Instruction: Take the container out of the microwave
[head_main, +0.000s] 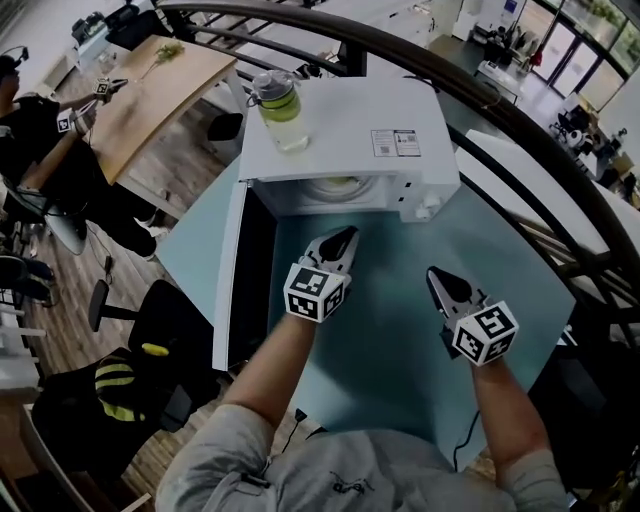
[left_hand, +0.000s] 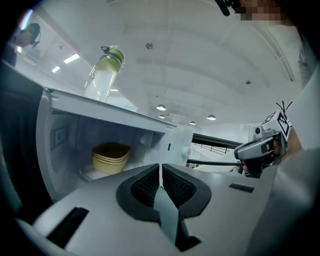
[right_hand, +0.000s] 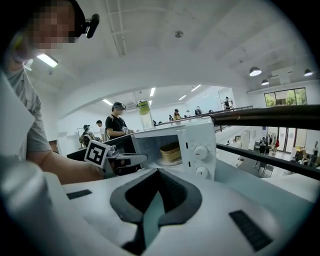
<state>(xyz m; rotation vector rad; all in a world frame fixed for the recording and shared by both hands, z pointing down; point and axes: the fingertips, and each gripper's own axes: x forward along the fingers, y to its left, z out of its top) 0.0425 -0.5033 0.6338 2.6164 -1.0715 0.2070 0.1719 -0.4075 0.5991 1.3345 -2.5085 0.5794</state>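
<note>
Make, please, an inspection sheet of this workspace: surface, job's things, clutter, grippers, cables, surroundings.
Surface: teal table; it carries the microwave.
Job's things: microwave, door open; container inside.
Clutter: bottle on top of the microwave.
Grippers: left gripper and right gripper both shut, empty, in front of the microwave, not touching it.
Cables: one dark cable at the table's near edge.
Surroundings: railing, wooden table, chair, person at the left.
</note>
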